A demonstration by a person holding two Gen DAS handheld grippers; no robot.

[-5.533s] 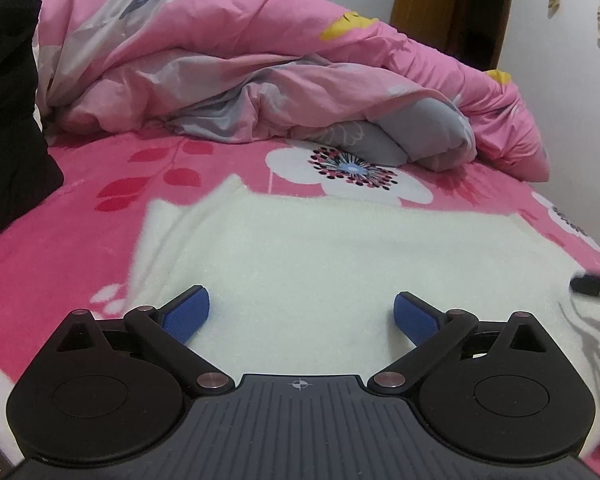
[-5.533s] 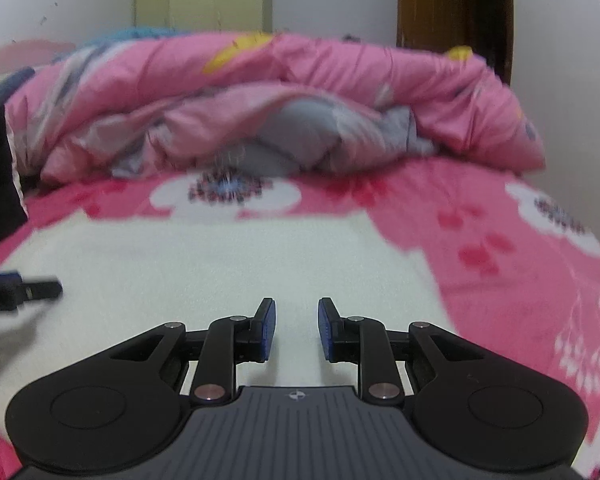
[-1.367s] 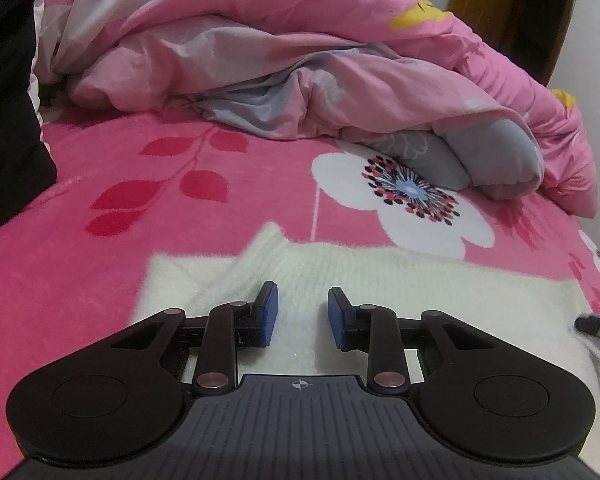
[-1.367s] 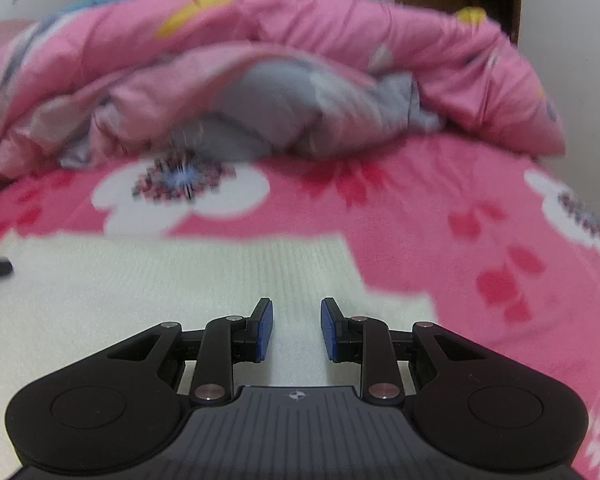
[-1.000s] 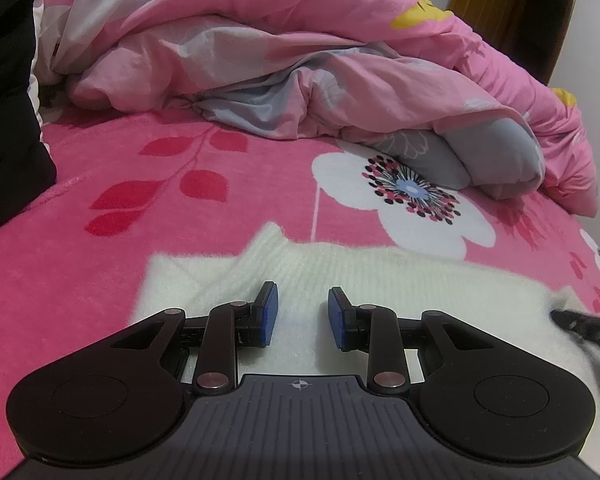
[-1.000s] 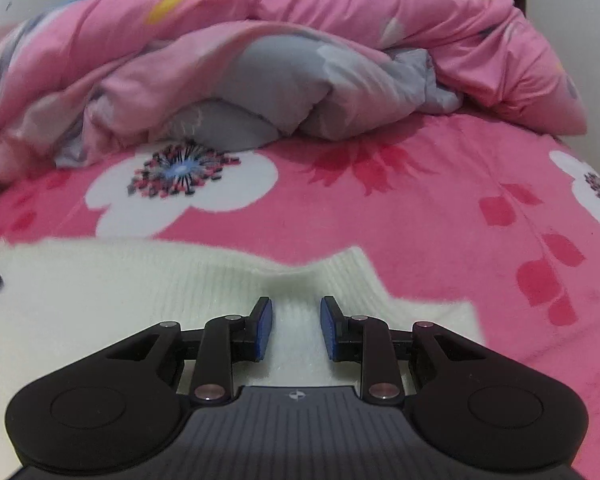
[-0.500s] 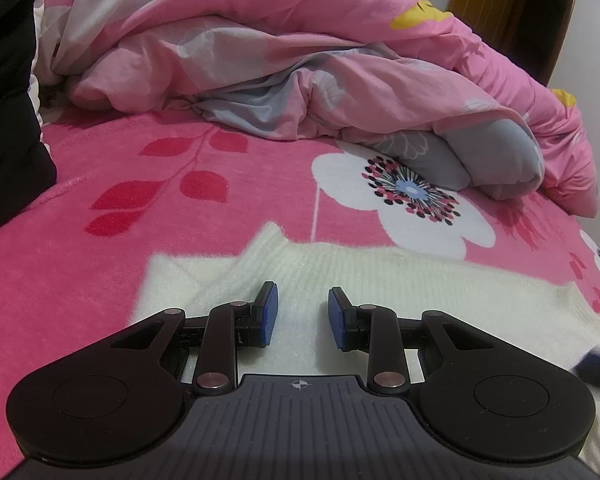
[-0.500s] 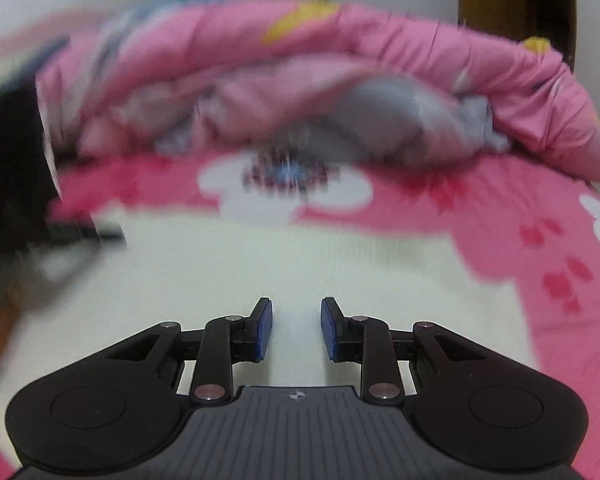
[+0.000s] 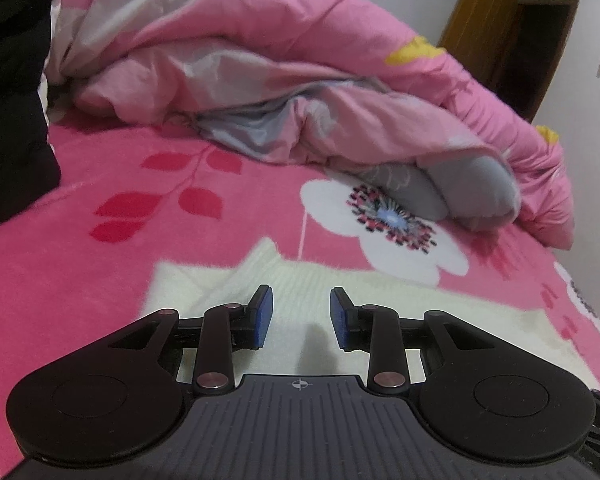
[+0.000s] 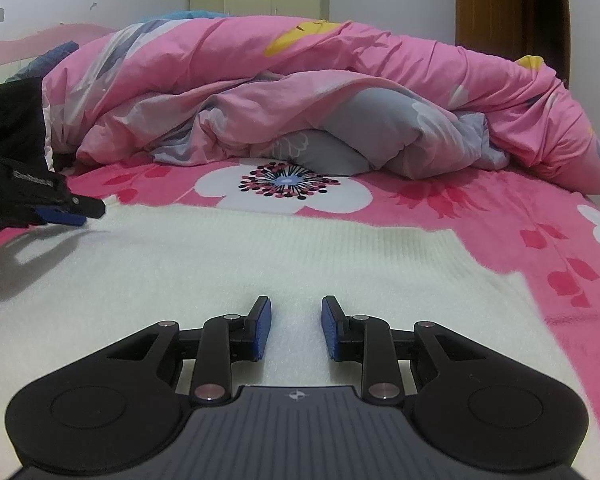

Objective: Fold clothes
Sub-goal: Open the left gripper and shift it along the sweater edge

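Both grippers, left point(image 9: 300, 316) and right point(image 10: 295, 326), we see part-open over the sweater point(image 10: 220, 264), pads clear of it. Sweater lies flat on the blanket point(image 10: 500, 208), just before the quilt point(image 10: 300, 92).

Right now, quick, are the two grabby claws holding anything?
Left gripper: partly open over the white sweater, gripping nothing.
Right gripper: partly open over the sweater, gripping nothing.
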